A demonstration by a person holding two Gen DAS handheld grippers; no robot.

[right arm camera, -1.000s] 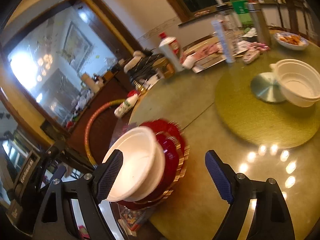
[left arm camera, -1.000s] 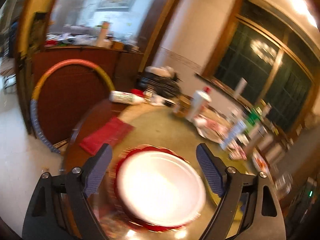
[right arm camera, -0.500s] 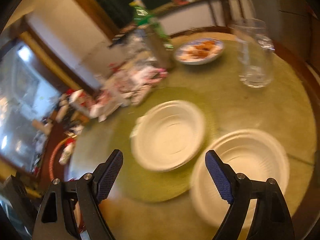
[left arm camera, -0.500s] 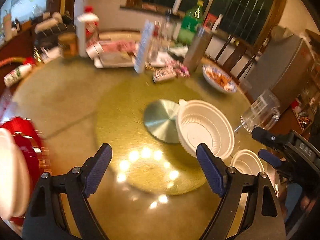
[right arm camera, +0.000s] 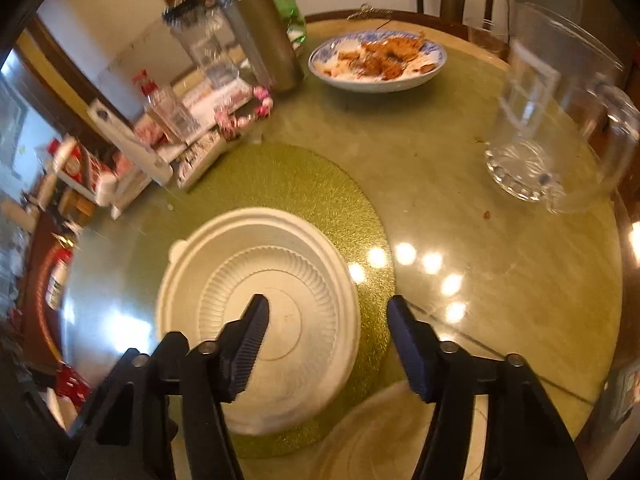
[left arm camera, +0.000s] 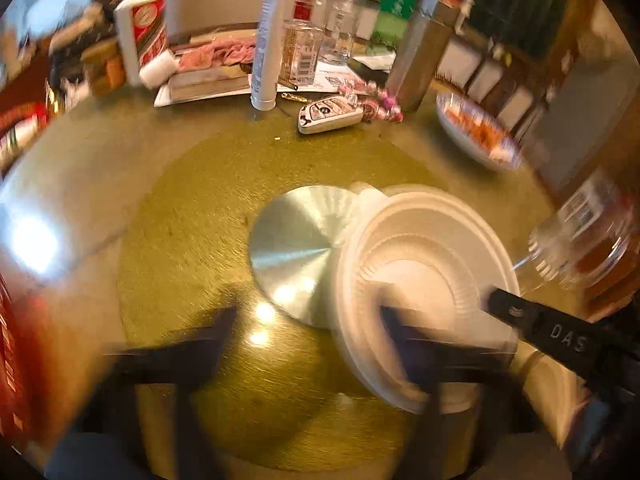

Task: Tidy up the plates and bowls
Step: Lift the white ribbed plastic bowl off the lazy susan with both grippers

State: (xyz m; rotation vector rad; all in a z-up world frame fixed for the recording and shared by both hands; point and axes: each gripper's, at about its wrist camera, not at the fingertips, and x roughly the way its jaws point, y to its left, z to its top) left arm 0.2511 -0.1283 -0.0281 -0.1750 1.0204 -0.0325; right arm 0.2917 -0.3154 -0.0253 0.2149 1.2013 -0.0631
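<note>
Bowl (right arm camera: 280, 280), white and ribbed, sits on the near part of the green mat (right arm camera: 320, 184). The right gripper (right arm camera: 328, 320) is closing its jaws astride the rim, not yet pinching. The blurred left gripper (left arm camera: 308, 320) straddles another stretch with its jaws apart, likely for a two-handed lift.

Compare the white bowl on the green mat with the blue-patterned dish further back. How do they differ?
The white bowl is plain, with a ribbed ring inside; the blue-patterned dish has a blue rim pattern. The white bowl is empty, while the dish holds fried food. The white bowl stands on the green mat; the dish stands on the bare tabletop. Both are round and upright.
</note>
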